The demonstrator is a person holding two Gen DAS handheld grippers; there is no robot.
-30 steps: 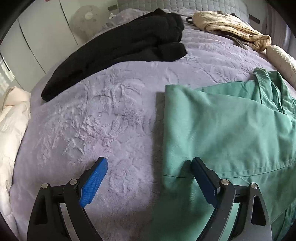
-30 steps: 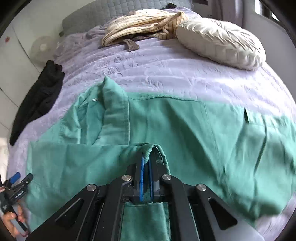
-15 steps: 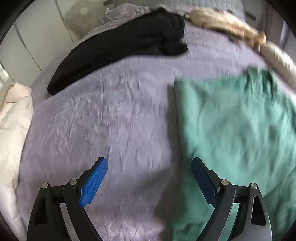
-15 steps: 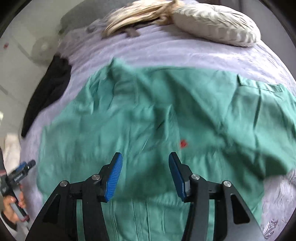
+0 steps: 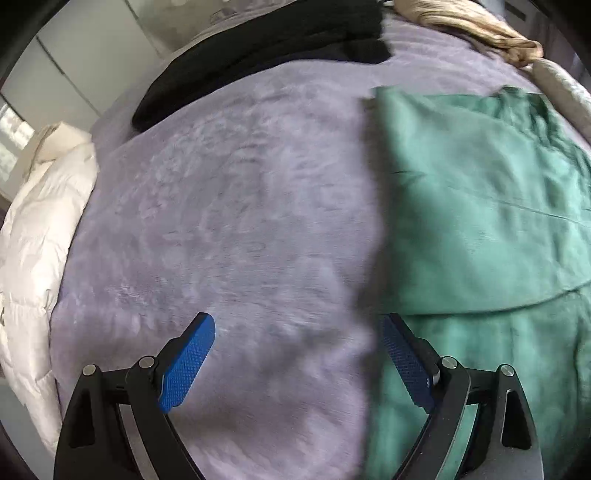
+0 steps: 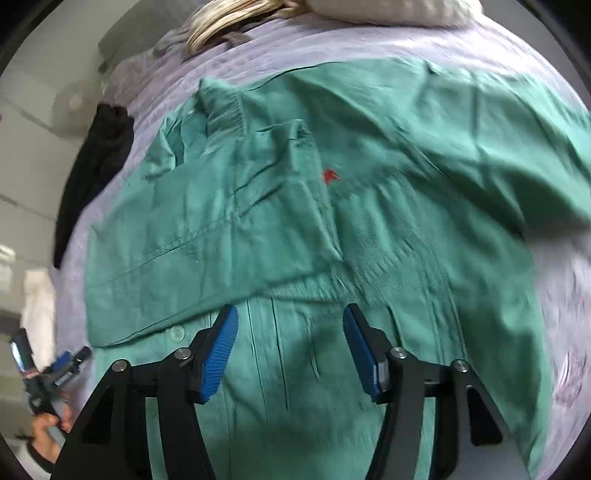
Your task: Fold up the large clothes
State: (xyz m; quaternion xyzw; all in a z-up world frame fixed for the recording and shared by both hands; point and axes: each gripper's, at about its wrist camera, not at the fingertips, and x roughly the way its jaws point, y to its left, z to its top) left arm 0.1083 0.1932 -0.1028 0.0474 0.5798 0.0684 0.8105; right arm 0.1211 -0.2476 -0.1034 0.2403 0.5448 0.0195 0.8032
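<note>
Left wrist view: left gripper hangs low over the bed, fingers wide, nothing held; its right pad sits just at the near left edge of the green shirt, which lies on the bed's right half w/ one side already folded inward. Counted here: 1 green shirt, 1 black garment heaped at the far side, 1 beige garment beyond it, 1 white duvet off the bed's left edge. Frame is blurry, so finer detail can't be read. Right wrist view: right gripper is over the shirt's lower middle near the button placket, fingers wide, empty. Folded sleeve/side panel lies across the left part of the shirt; right side is spread flat, small red mark near centre. Also 1 pillow at the top, the left gripper small at bottom-left. Risks, as I judge: grabbing only the top layer near the placket would drag the finished fold loose; a pinch too far from the edge leaves a crooked crease; plush cover may snag and bunch the cloth.
</note>
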